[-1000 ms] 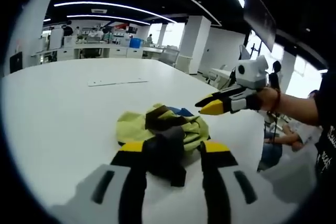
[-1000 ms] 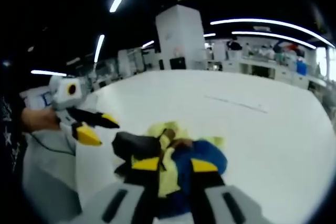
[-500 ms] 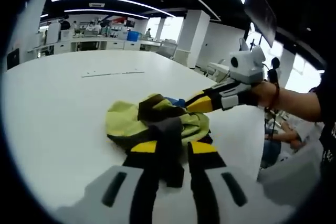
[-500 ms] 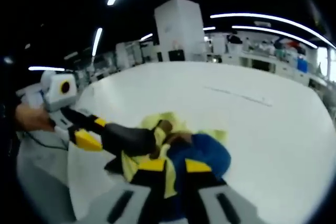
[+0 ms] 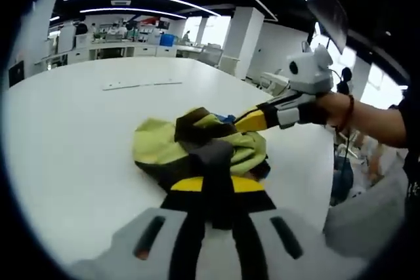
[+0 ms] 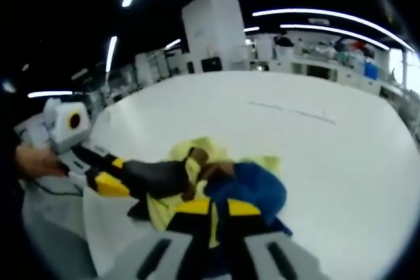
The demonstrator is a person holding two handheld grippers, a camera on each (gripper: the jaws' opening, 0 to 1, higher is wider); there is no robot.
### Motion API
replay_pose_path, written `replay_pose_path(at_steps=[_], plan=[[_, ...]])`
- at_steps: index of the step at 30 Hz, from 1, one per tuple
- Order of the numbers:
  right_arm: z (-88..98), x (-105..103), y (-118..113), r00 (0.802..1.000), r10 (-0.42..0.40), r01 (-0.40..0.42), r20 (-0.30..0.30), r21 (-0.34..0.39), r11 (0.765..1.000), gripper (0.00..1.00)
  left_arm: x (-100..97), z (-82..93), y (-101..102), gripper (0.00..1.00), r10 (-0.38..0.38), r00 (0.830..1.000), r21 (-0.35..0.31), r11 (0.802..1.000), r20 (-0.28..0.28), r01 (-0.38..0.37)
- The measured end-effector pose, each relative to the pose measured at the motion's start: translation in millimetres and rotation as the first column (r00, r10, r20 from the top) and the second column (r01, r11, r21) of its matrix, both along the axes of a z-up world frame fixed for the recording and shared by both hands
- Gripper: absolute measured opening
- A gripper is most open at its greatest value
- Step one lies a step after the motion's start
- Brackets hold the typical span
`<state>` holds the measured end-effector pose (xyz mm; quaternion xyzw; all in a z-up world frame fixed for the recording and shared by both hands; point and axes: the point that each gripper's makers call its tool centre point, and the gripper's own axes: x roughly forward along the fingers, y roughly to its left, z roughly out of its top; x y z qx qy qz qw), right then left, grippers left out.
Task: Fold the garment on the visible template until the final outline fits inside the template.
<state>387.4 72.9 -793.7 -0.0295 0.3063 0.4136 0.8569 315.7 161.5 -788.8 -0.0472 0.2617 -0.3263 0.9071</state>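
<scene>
Nearest in the left gripper view, the left tongs [image 5: 214, 185] have closed on a dark grey fold of the garment [image 5: 197, 145]; a second ago their jaws stood apart around it. In the right gripper view, the right tongs [image 6: 216, 208] are pinched shut on yellow-green cloth beside the blue part of the same garment [image 6: 252, 185], where earlier they were slightly wider. The garment lies crumpled in a heap on the near part of the white tabletop [image 5: 79, 136]. With both tongs now gripping, it seems ready to be lifted and spread. Farther off, a thin pale line [image 5: 141, 84] on the tabletop may mark the template; I cannot tell.
</scene>
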Motion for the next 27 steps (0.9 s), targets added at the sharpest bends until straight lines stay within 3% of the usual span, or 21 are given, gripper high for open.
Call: replay_pose_path(at_steps=[4,9,11,15,21,27], plan=[[-3.5,3,-2,0.999,-0.028,0.028,-0.022,0.004,1.0,0.0,-0.7,-1.0,-1,0.09,-0.001,1.0,0.001,1.0,-0.005,0.001],[-10.0,0,1,0.999,-0.008,0.007,-0.035,-0.023,1.0,0.0,-2.7,-5.1,0,0.05,-0.009,1.0,0.015,1.0,-0.016,0.009],[-12.3,0,1,0.999,0.002,-0.004,-0.032,-0.042,0.999,0.0,-4.1,-5.2,-2,0.0,-0.018,1.0,0.011,1.0,-0.024,0.018],[-10.3,-1,2,1.0,0.017,-0.017,-0.003,-0.054,0.998,0.0,-5.4,-5.2,-3,0.0,-0.024,0.999,0.03,0.999,-0.024,0.025],[-4.2,-4,-2,1.0,0.021,-0.02,0.019,-0.049,0.999,0.0,-6.6,4.1,0,0.0,-0.017,0.999,-0.01,1.0,-0.027,0.017],[15.9,-6,-9,0.992,0.064,-0.052,0.109,-0.111,0.992,0.0,-3.0,33.2,9,0.0,0.025,0.999,-0.05,0.998,0.027,-0.024]])
